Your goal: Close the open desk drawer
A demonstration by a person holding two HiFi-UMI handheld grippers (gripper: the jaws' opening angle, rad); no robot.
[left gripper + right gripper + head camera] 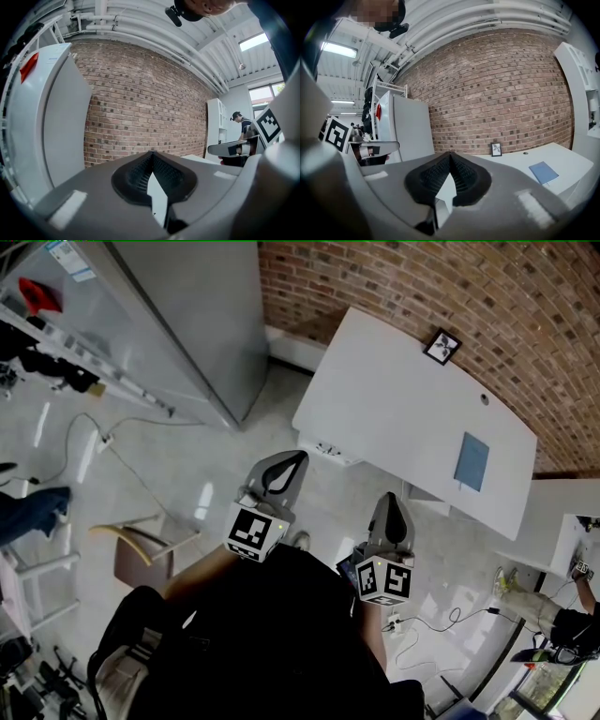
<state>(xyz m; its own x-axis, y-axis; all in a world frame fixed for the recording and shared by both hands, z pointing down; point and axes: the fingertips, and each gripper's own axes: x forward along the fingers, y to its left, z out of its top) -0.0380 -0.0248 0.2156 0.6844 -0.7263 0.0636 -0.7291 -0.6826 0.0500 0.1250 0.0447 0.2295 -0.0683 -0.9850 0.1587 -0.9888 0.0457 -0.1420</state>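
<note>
**Left tool** (292, 463): jaws pressed together, nothing between them. Held over the floor and aimed toward the worktop's left end, but well apart from it. Its marker cube (255, 531) sits at the rear, close to the person's dark sleeve. In the left gripper view the closed tips (151, 153) face the brick wall (145, 103).

**Right tool** (388, 504): jaws pressed together, empty. Beside the left tool and aimed toward the worktop's near edge, not touching it. Marker cube (385, 580) at the rear. In the right gripper view the tips (450, 154) point at the wall, with the worktop to their right.

**Worktop** (394, 399): white, set against the brick wall.

**Drawer** (328, 448): a white box jutting from under the worktop's near edge, toward its left end. It is ahead of both tools and neither touches it. How far it stands open cannot be told.

**On the worktop:**
- Picture frame (442, 345), upright at the wall side.
- Blue notebook (472, 461), lying flat near the right end.

**Surroundings:**
- Grey cabinet (187, 324), left of the worktop.
- Chair (141, 549), on the floor at lower left.
- Cable (112, 451), trailing across the floor.
</note>
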